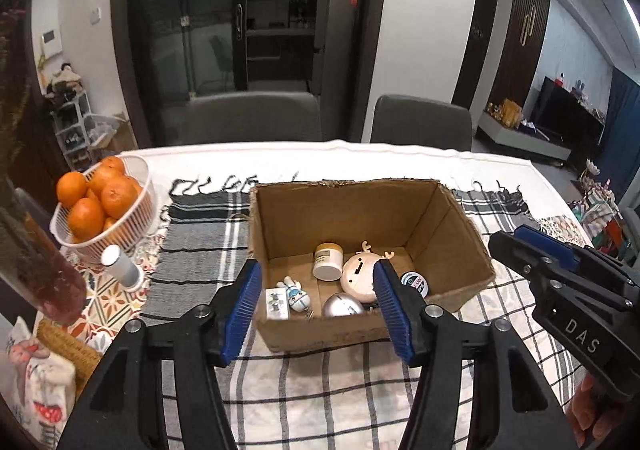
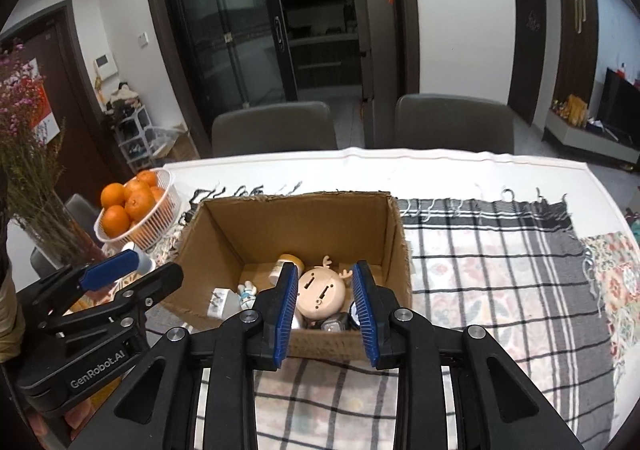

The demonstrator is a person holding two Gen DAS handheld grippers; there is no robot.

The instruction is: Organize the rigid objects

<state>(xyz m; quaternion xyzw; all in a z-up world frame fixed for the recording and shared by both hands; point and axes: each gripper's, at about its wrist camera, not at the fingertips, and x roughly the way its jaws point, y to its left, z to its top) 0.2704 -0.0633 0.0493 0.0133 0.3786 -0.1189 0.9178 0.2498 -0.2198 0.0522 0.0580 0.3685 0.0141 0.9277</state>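
Both hand-held grippers, left (image 1: 316,310) and right (image 2: 326,308), tilt down over the cardboard box (image 1: 448,218), jaws parted, empty.

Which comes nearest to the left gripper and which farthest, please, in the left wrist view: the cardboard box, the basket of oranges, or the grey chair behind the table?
1. cardboard box: just ahead of the left gripper, its near wall between the fingers.
2. basket of oranges: on the table, farther off to the left.
3. grey chair: beyond the table's far edge.
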